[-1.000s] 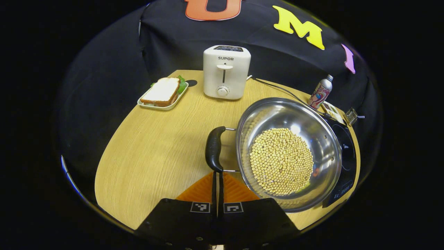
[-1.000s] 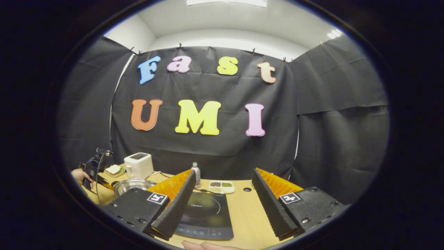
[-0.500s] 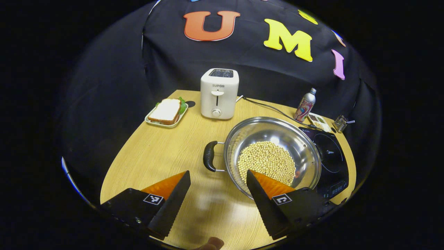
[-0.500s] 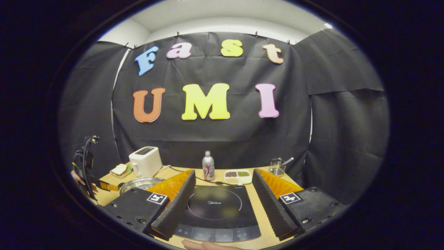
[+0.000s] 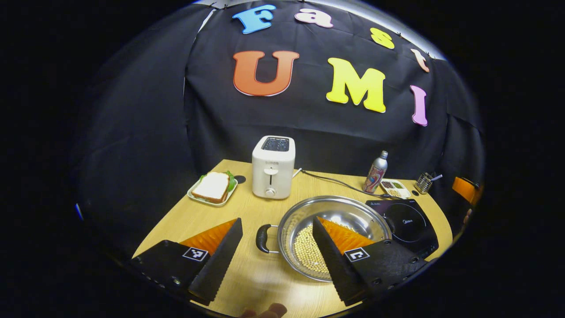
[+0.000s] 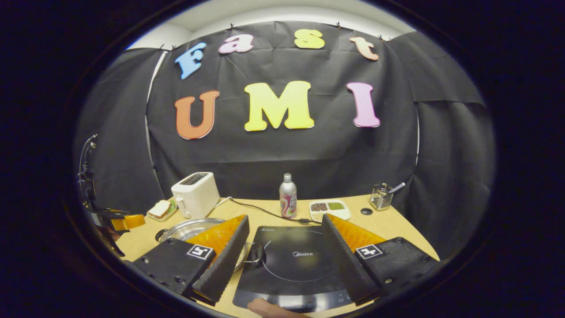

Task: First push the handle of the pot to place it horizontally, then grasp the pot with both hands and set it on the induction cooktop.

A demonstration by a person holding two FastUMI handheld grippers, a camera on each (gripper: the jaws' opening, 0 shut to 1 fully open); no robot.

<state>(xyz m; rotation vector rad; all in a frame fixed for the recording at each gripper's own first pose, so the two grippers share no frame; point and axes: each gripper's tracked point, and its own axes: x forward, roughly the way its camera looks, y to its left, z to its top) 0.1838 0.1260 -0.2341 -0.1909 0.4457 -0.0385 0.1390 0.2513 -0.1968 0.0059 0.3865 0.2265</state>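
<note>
Both open, holding nothing: left hand-held gripper with fingers spread wide above the near desk, right hand-held gripper likewise apart over the induction cooktop. Pot resting on the desk just left of the cooktop, rim close to or touching its edge, pale beans in the bottom. Near black handle lying level on the pot's left; the other handle visible in the right gripper view against the cooktop's left edge.

Judged: handle push done, two-handed grasp next. Best to bring each gripper in level, straddling one handle squarely at its middle, closing both before lifting, then raising evenly to keep the beans from sliding.

Around: toaster and sandwich tray at the far left, bottle, condiment dish and wire holder along the far edge, a cable running behind the pot. Nothing on the cooktop; the short path to it looks open. Possible snag: little room for the right fingers at the handle beside the cooktop.
</note>
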